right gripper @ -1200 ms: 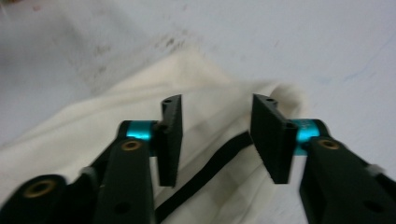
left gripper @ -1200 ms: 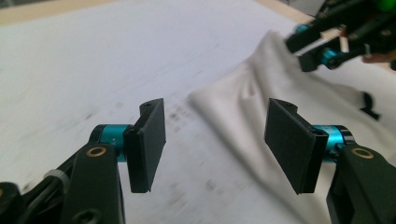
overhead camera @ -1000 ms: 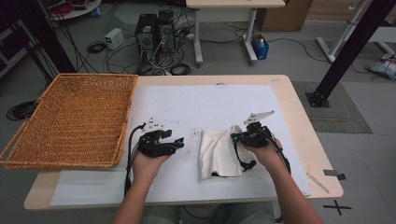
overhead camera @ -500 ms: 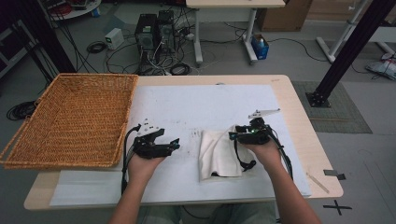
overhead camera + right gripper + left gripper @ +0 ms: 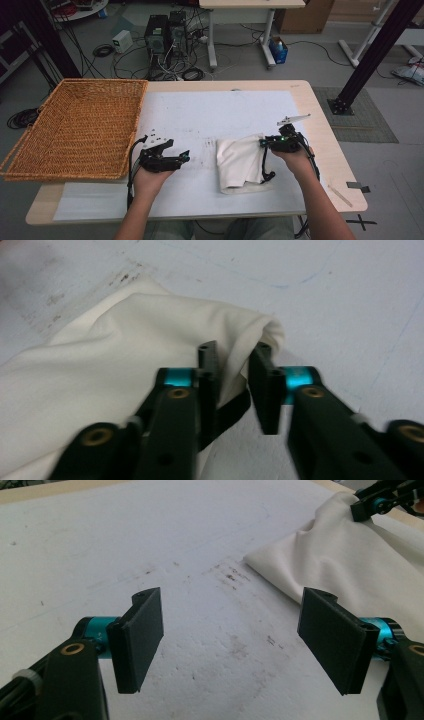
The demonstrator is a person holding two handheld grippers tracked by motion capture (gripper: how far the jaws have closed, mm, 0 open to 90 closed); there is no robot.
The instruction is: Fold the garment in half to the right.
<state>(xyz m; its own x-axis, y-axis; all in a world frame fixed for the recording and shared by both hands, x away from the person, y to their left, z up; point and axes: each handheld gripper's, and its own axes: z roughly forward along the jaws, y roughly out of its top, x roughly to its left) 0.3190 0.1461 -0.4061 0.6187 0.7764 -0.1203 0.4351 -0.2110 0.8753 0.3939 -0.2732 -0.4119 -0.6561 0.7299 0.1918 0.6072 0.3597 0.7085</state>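
Note:
A white cloth (image 5: 241,162) lies crumpled on the white sheet at the table's right of centre. My right gripper (image 5: 262,143) is at the cloth's upper right corner. In the right gripper view a fold of the cloth (image 5: 125,350) stands between the jaws of the right gripper (image 5: 235,354); they have just been closing, with a gap still beside the fold. My left gripper (image 5: 184,156) hovers over bare sheet to the left of the cloth. Its jaws have opened within the last second, and the left gripper (image 5: 235,625) stands wide with nothing between them; the cloth (image 5: 350,565) lies beyond.
A large wicker basket (image 5: 75,125) rests over the table's left end. The white sheet (image 5: 210,110) covers most of the wooden table (image 5: 320,125) and is stained near its middle. Computers and cables crowd the floor behind the table.
My right hand has shifted to the right, and the cloth's upper right corner now reaches out towards it. The left hand has stayed nearly in place.

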